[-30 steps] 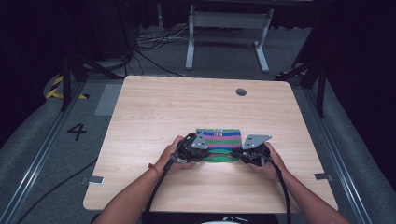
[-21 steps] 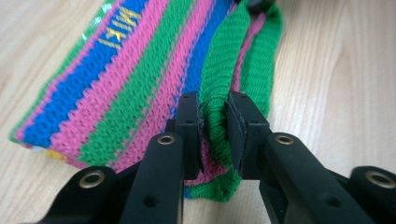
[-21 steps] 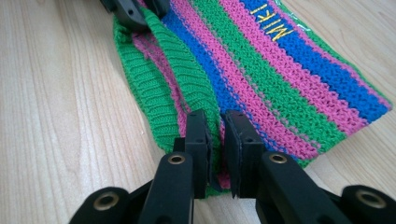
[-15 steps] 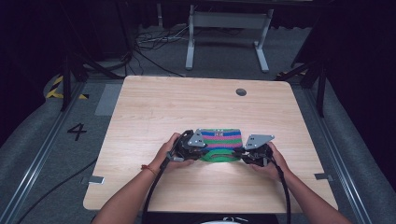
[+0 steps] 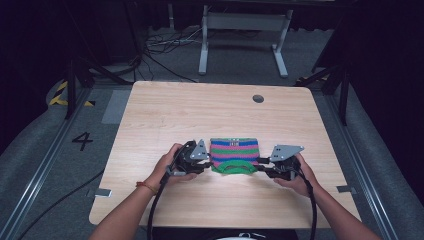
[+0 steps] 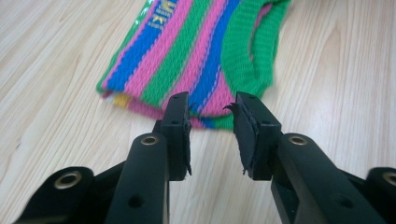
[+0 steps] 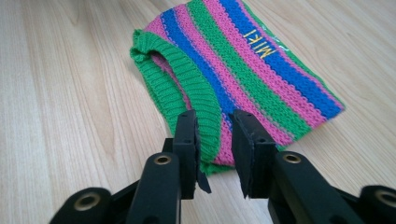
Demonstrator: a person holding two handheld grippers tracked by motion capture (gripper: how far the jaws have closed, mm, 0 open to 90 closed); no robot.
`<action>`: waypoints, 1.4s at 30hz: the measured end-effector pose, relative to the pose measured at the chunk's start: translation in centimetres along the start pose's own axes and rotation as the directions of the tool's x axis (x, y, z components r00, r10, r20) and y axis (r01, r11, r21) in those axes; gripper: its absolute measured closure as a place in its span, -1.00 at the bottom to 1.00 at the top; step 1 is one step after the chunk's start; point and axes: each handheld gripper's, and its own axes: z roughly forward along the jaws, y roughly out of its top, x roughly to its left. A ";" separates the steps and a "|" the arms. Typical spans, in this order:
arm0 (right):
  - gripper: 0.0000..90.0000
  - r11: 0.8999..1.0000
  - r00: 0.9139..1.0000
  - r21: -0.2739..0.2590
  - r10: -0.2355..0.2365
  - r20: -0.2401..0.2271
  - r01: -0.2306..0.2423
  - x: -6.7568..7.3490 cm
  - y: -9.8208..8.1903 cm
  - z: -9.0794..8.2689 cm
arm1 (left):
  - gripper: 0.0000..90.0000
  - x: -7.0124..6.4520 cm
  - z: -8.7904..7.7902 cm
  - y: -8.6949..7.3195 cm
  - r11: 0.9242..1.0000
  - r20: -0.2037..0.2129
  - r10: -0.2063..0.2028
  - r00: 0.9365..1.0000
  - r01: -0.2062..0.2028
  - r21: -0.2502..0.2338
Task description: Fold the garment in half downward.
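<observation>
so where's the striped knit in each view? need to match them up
High view: knit lies near the table's near-centre, between the two tongs.
Left gripper view: knit at top centre, just beyond the open jaws.
Right gripper view: knit from top centre down to the open jaws.
Shared landmark: the green ribbed trim; the yellow lettering also matches the gripper views.

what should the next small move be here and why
Probably close both grippers on the garment's side edges. The left gripper and right gripper each sit open at opposite edges of the striped knit garment, which lies flat on the table. The fabric is at or just between the jaws, not yet pinched, so gripping looks like the natural next step.
</observation>
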 end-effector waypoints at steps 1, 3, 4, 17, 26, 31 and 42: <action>0.57 1.000 1.000 0.002 0.000 -0.001 0.000 0.0 0.0 -0.1 | 0.44 0.0 -0.2 -0.2 1.000 -0.002 -0.006 1.000 0.006 0.005; 0.54 1.000 1.000 0.005 0.001 0.005 -0.001 0.0 -0.2 -0.5 | 0.42 0.0 -0.5 -0.6 1.000 -0.001 -0.009 1.000 0.009 0.012; 0.54 1.000 1.000 0.005 0.001 0.005 -0.001 0.0 -0.2 -0.5 | 0.41 0.0 -0.5 -0.6 1.000 -0.001 -0.009 1.000 0.009 0.012; 0.21 1.000 1.000 0.016 0.024 0.013 -0.025 -0.3 -2.2 -3.0 | 0.12 0.0 -2.8 -2.9 0.998 -0.068 -0.037 0.997 0.040 0.051; 0.01 0.999 0.998 0.030 0.041 0.057 -0.042 -0.6 -3.8 -4.4 | -0.12 -0.1 -3.7 -5.1 0.993 -0.073 -0.061 0.995 0.068 0.093; -0.10 0.998 0.995 0.042 0.045 0.090 -0.049 -0.9 -4.8 -5.2 | -0.29 0.0 -4.6 -6.7 0.990 -0.093 -0.095 0.991 0.104 0.098; -0.30 0.994 0.987 0.051 0.092 0.131 -0.099 -1.5 -7.2 -6.6 | -0.56 -0.2 -6.3 -9.5 0.982 -0.132 -0.156 0.979 0.168 0.088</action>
